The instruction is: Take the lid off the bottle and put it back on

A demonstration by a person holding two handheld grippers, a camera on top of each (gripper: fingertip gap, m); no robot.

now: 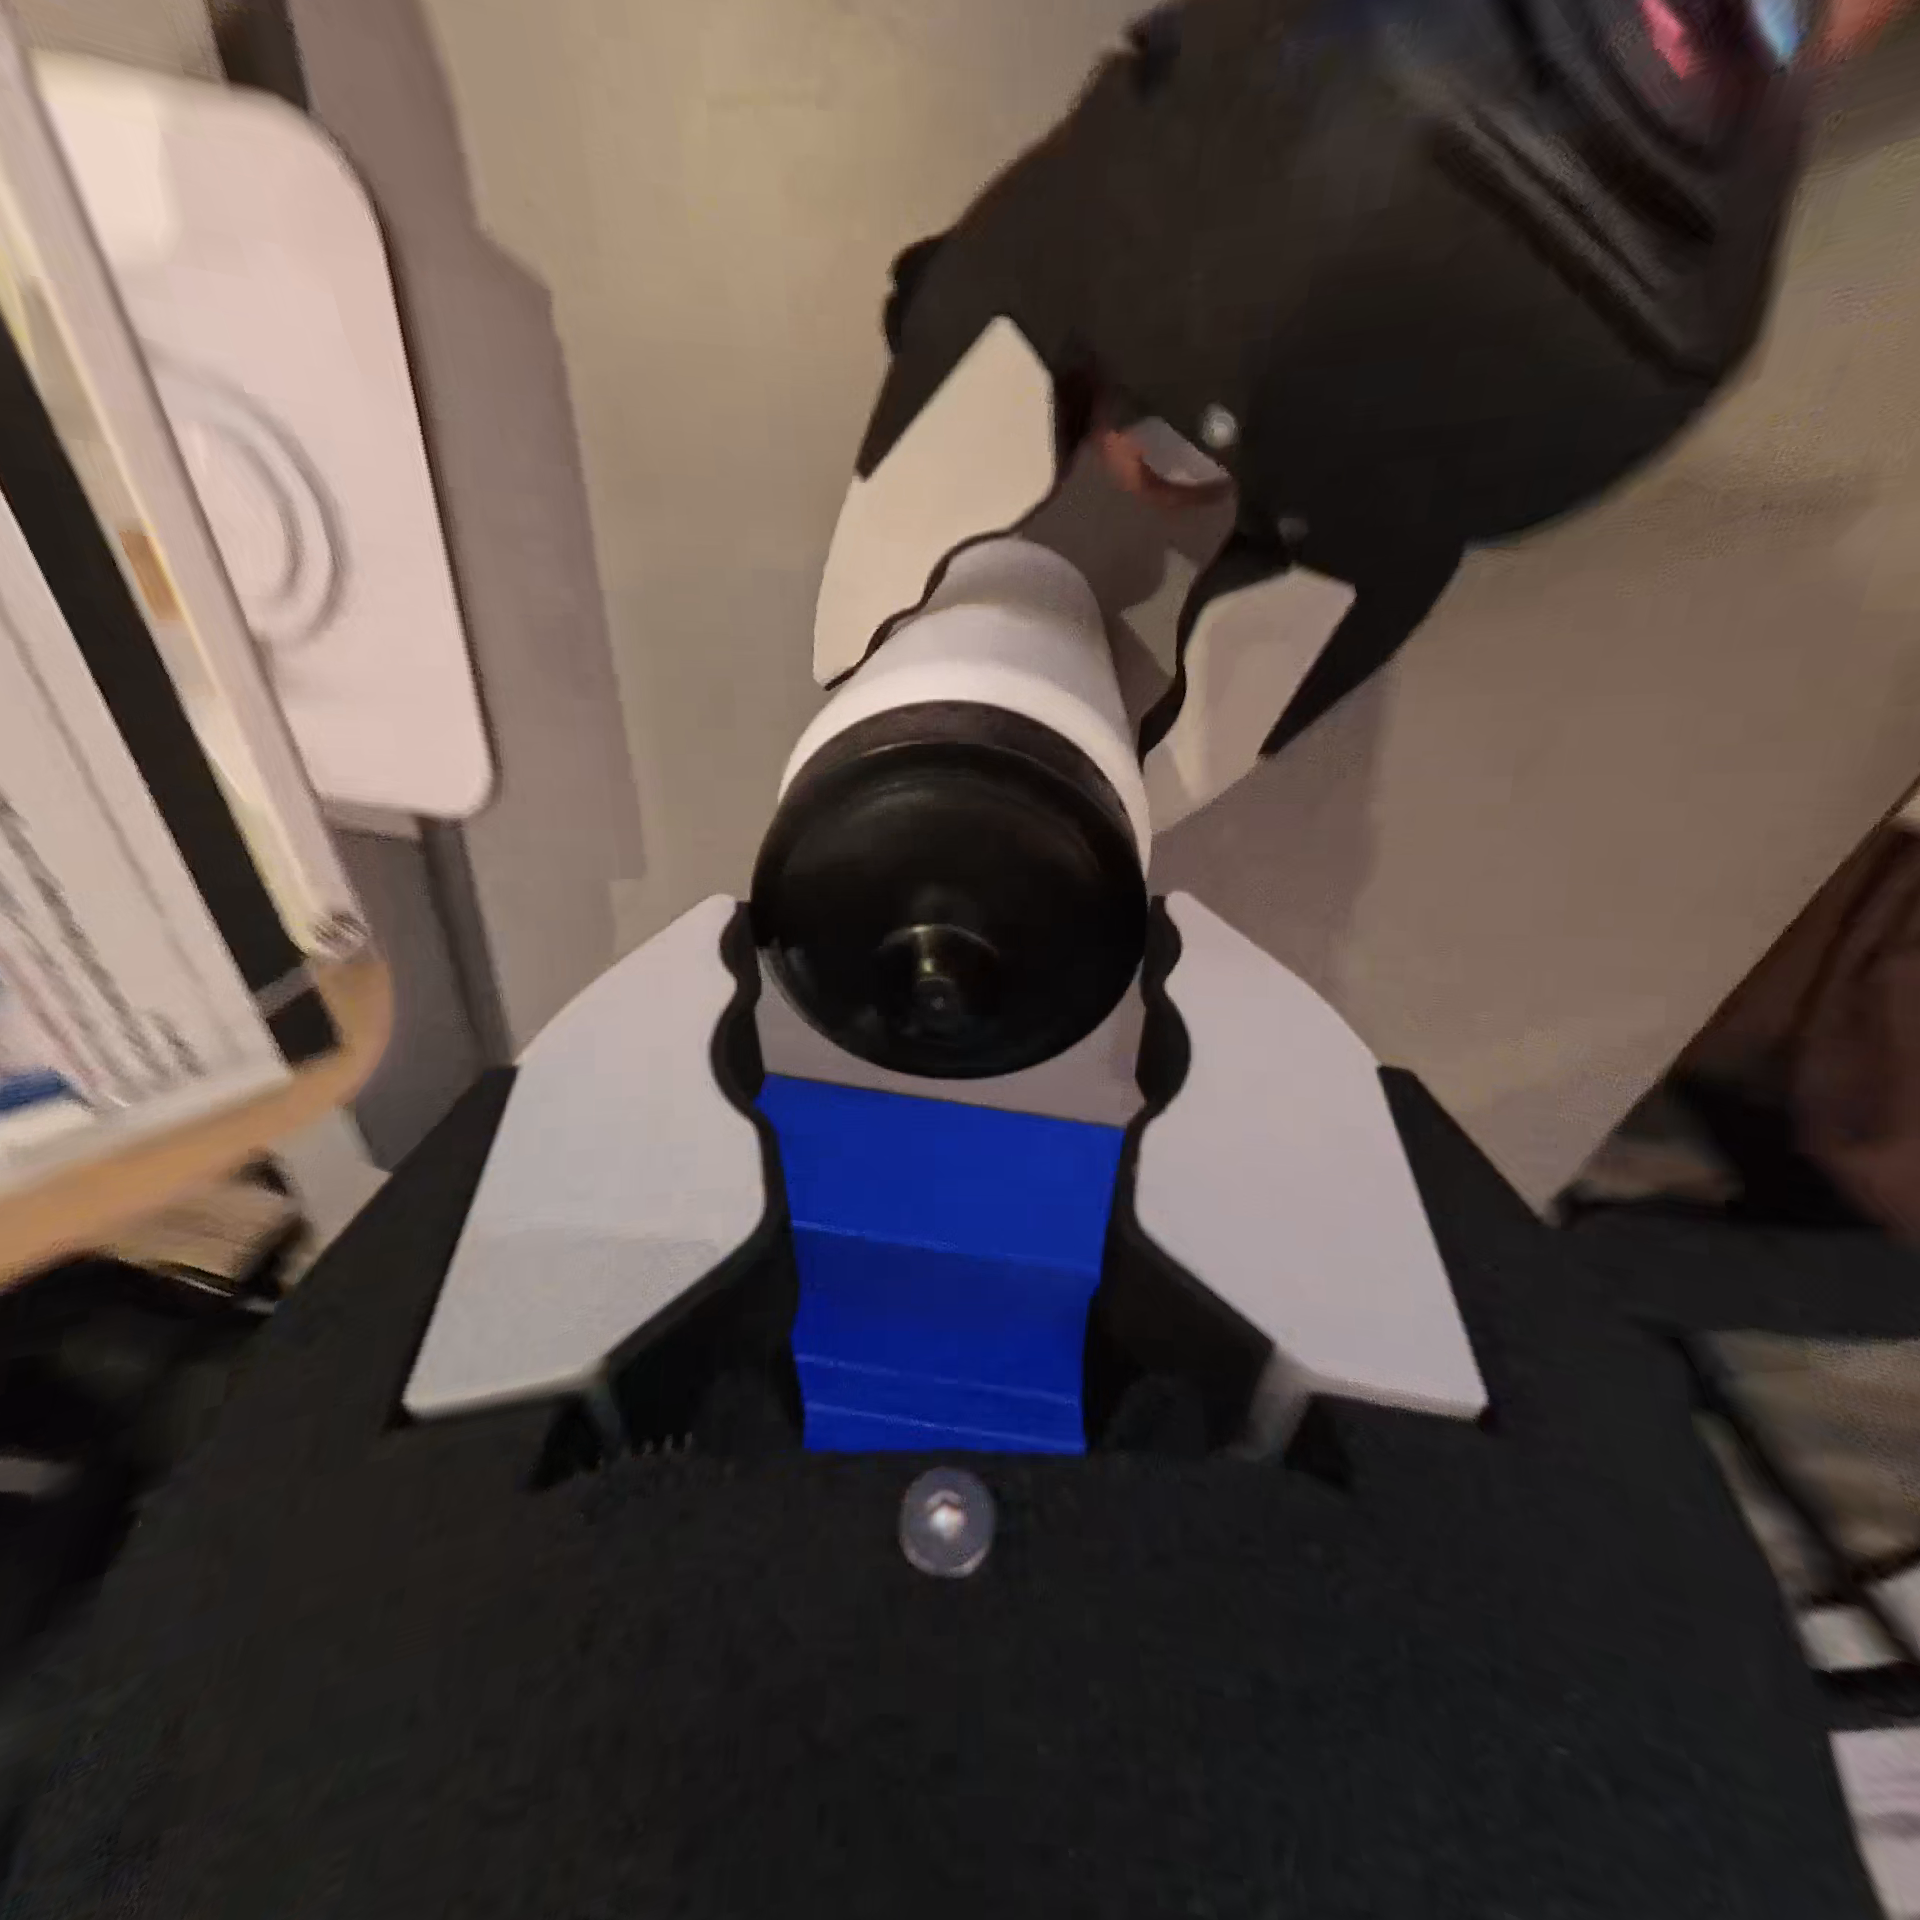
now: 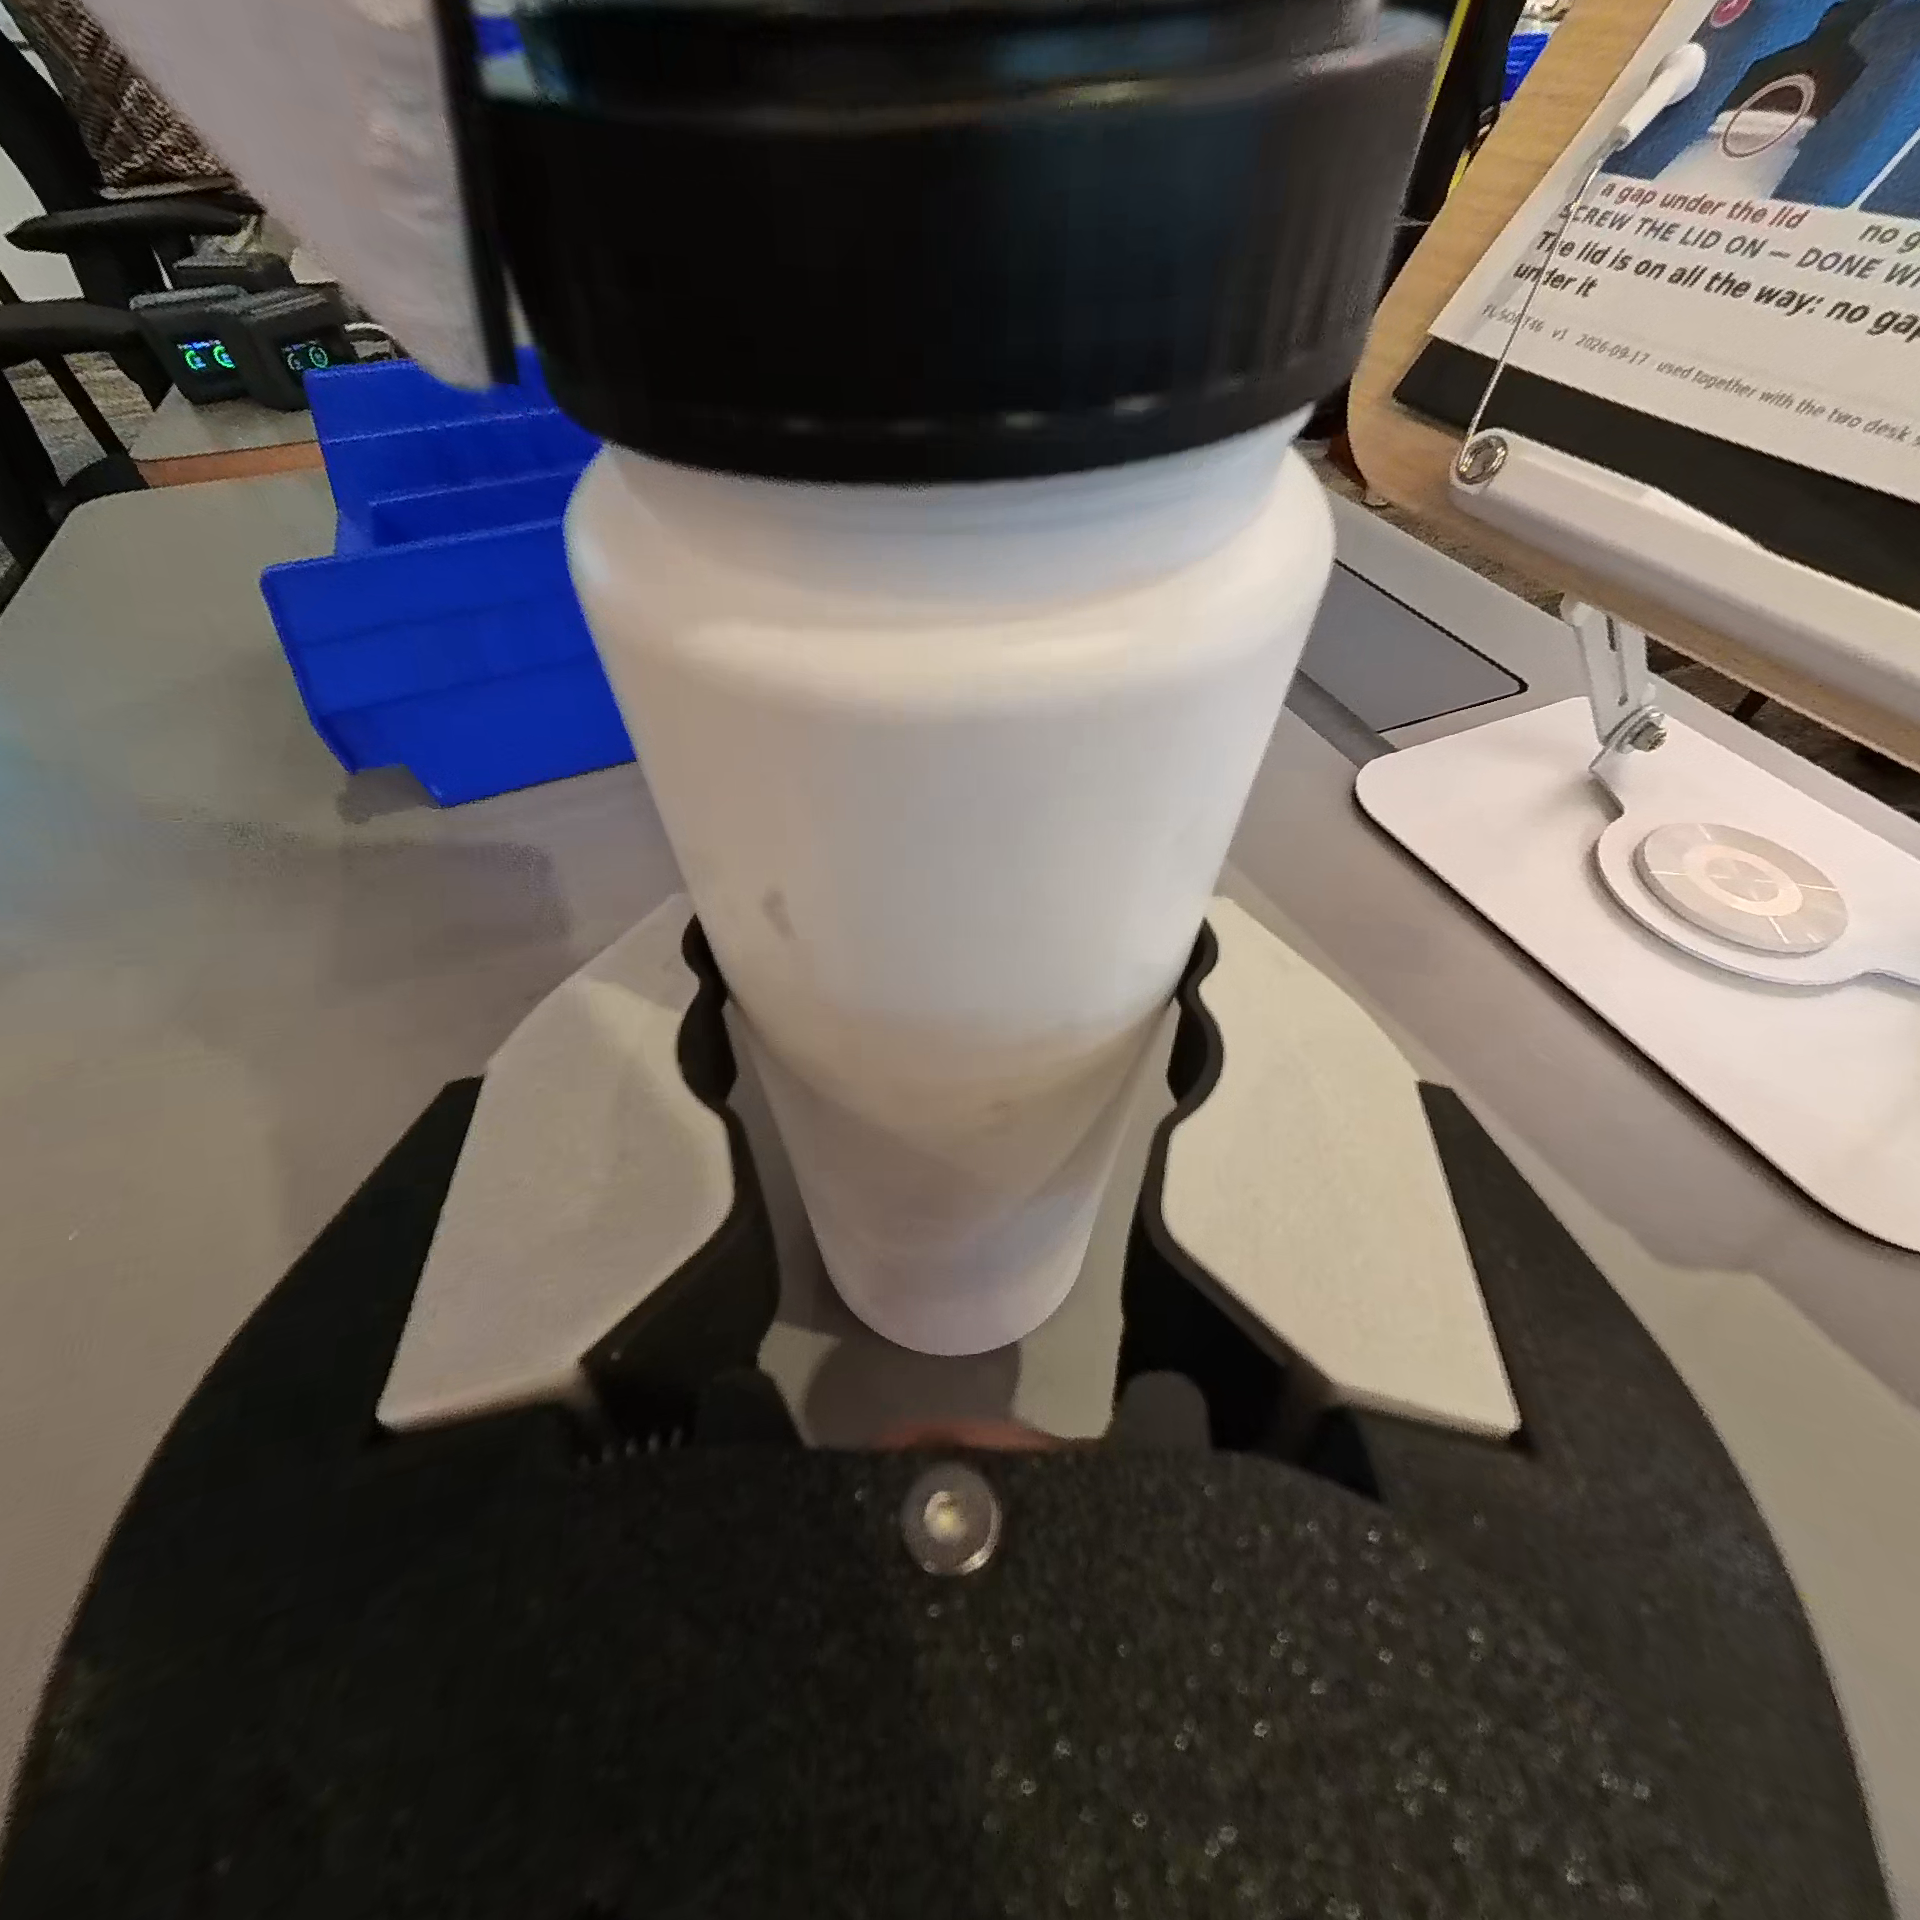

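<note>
**Bottle gripped low, lid between left jaws**

White bottle (image 2: pixel 935 831) upright above grey counter (image 2: pixel 208 935), black lid (image 2: pixel 935 260) on. Right gripper (image 2: pixel 945 1039) clamped on lower body, pads pressing both sides. Left gripper (image 1: pixel 945 997) over lid (image 1: pixel 945 914) from above, jaws touching its rim on both sides. Blue bin (image 2: pixel 436 623) behind on the left, white stand (image 2: pixel 1662 935) with a sheet to the right

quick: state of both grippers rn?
Left gripper: jaws closed on the black lid.
Right gripper: jaws closed on the white bottle.
</note>
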